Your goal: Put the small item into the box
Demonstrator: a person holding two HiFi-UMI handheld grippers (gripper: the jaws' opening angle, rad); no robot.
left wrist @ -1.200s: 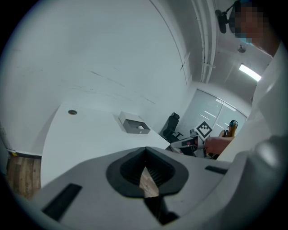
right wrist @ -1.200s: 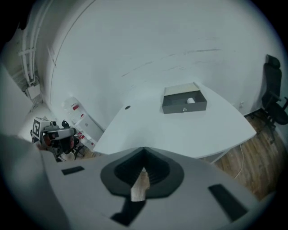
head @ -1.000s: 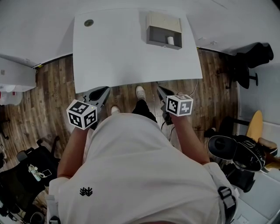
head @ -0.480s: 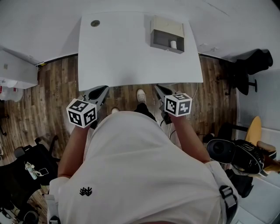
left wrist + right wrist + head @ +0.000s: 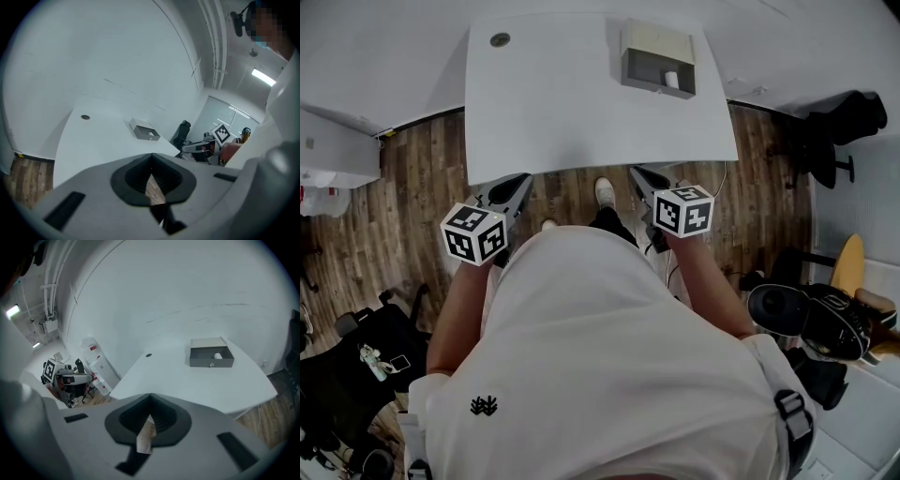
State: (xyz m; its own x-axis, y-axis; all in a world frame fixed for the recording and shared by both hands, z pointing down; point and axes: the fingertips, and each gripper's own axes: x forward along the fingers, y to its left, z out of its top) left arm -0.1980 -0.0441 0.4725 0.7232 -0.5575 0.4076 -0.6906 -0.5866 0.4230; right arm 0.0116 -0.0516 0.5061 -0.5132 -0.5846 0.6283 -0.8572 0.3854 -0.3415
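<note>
A grey open-topped box (image 5: pixel 654 56) stands at the far right of the white table (image 5: pixel 562 103), with a small white item (image 5: pixel 671 79) inside it. The right gripper view also shows the box (image 5: pixel 211 357) and the item (image 5: pixel 218 356) in it. From the left gripper view the box (image 5: pixel 143 131) is small and far off. My left gripper (image 5: pixel 517 185) and right gripper (image 5: pixel 639 174) hang at the table's near edge, close to the person's body. Both are shut and hold nothing, their jaws meeting at the tips (image 5: pixel 151 157) (image 5: pixel 150 397).
A round cable hole (image 5: pixel 500 39) sits at the table's far left corner. A black office chair (image 5: pixel 834 131) stands to the right on the wooden floor. There is a white cabinet (image 5: pixel 328 150) at the left and dark gear (image 5: pixel 811 319) at the lower right.
Both grippers have edged slightly forward toward the table's near edge. The head view has shifted a little. Nothing was picked up or let go.
</note>
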